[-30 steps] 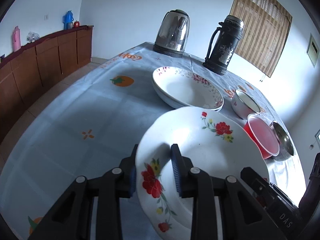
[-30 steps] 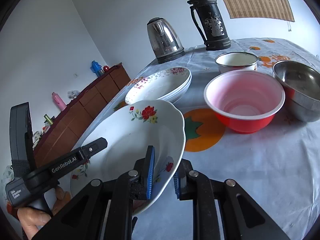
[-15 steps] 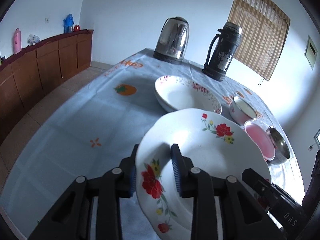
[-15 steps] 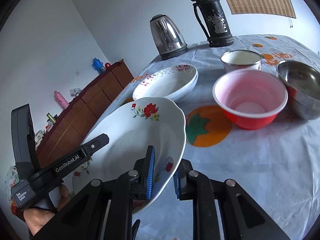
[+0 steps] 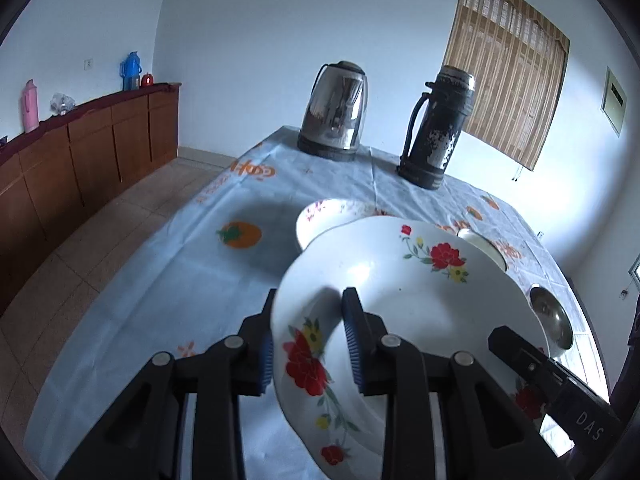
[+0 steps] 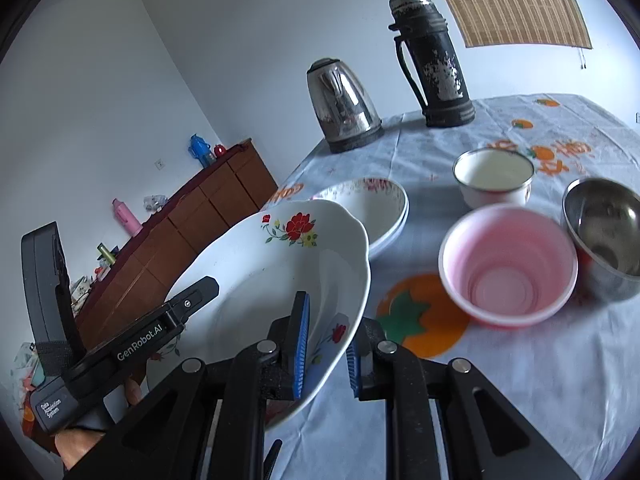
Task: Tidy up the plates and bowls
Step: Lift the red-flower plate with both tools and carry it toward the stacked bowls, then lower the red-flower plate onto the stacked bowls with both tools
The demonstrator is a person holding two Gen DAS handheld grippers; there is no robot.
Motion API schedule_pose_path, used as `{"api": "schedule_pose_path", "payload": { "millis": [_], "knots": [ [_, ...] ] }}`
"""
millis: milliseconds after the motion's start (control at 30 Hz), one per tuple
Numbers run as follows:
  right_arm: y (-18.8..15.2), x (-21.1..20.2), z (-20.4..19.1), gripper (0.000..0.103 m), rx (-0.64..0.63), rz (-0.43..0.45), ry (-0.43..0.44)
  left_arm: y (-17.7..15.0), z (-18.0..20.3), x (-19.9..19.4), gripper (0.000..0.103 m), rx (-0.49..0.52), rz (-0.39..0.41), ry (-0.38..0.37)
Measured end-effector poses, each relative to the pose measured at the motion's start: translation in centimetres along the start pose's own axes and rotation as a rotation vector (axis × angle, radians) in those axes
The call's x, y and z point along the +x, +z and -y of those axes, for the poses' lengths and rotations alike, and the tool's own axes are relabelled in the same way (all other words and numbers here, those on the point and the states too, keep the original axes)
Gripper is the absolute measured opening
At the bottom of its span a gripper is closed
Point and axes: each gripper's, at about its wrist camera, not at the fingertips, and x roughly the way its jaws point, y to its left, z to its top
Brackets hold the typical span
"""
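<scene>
A white plate with red flowers (image 5: pixel 408 304) is held in the air above the table by both grippers. My left gripper (image 5: pixel 310 332) is shut on its near left rim. My right gripper (image 6: pixel 326 340) is shut on its right rim (image 6: pixel 280 264). Beyond it a stack of white floral plates (image 6: pixel 368 204) rests on the tablecloth, partly hidden in the left wrist view (image 5: pixel 324 216). To the right stand a pink bowl (image 6: pixel 508 264), a steel bowl (image 6: pixel 604 232) and a white enamel bowl (image 6: pixel 494 176).
A steel kettle (image 5: pixel 336 112) and a dark thermos (image 5: pixel 436 120) stand at the table's far end. A brown sideboard (image 5: pixel 80 152) runs along the left wall. The table's left edge (image 5: pixel 132 248) drops to a tiled floor.
Both grippers have lifted the flowered plate higher and tilted up; the table and the other dishes now sit lower and farther in both views.
</scene>
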Motion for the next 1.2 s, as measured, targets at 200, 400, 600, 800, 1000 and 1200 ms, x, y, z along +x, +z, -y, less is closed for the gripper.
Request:
{"api": "schedule_pose_path", "payload": {
  "millis": [200, 400, 600, 800, 1000, 1200],
  "knots": [
    [2.2, 0.9, 0.1, 0.018, 0.000, 0.028, -0.017, 2.2, 0.5, 1.6, 0.028, 0.002, 0.014, -0.006],
    [4.5, 2.8, 0.4, 0.018, 0.004, 0.048, -0.046, 4.2, 1.2, 3.7, 0.028, 0.020, 0.039, 0.004],
    [6.2, 5.4, 1.3, 0.018, 0.030, 0.046, -0.079, 5.4, 1.2, 6.6, 0.028, 0.004, 0.021, 0.006],
    [7.3, 8.5, 2.4, 0.018, 0.072, 0.015, -0.109, 6.4, 1.2, 9.9, 0.029, -0.001, -0.013, 0.032],
    [7.3, 11.3, 3.5, 0.018, 0.088, -0.024, -0.130, 6.3, 0.7, 12.4, 0.029, -0.028, -0.054, 0.044],
    [7.0, 12.9, 4.1, 0.019, 0.089, -0.057, -0.145, 5.7, 0.4, 14.0, 0.030, -0.038, -0.090, 0.053]
  ]
}}
